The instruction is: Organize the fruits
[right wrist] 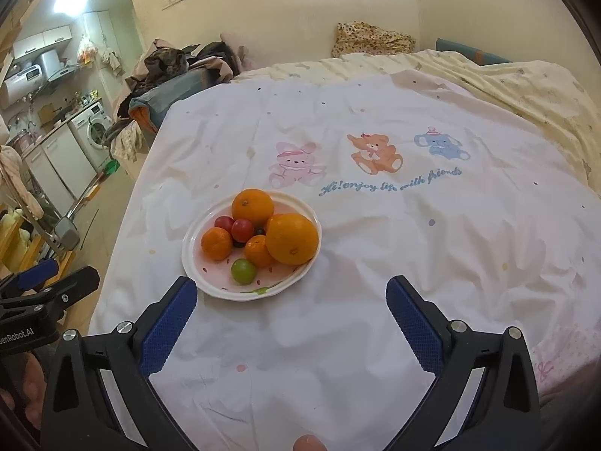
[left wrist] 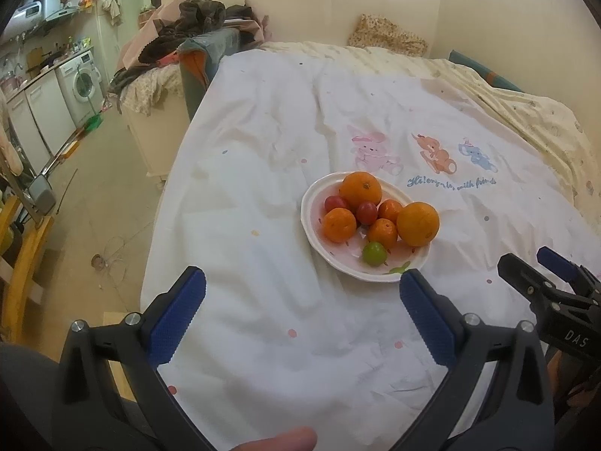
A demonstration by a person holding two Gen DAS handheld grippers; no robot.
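A white plate (left wrist: 313, 203) (right wrist: 195, 267) sits on the white bedsheet (left wrist: 263, 150). It holds two big oranges (left wrist: 417, 223) (right wrist: 292, 238), several small mandarins (left wrist: 339, 224) (right wrist: 216, 243), two red cherry tomatoes (left wrist: 366, 212) (right wrist: 242, 230) and one green fruit (left wrist: 374, 253) (right wrist: 243, 271). My left gripper (left wrist: 302, 285) is open, short of the plate's near rim, with only sheet between its blue pads. My right gripper (right wrist: 291, 295) is open too, just to the near right of the plate, nothing in it. Each gripper shows at the edge of the other's view.
The sheet covers a bed, with a cream blanket (right wrist: 507, 86) at the far right and a patterned cloth (right wrist: 370, 39) at the wall. A pile of clothes (left wrist: 195, 26) lies left of the bed. Further left are a floor and a kitchen with a washing machine (left wrist: 84, 80).
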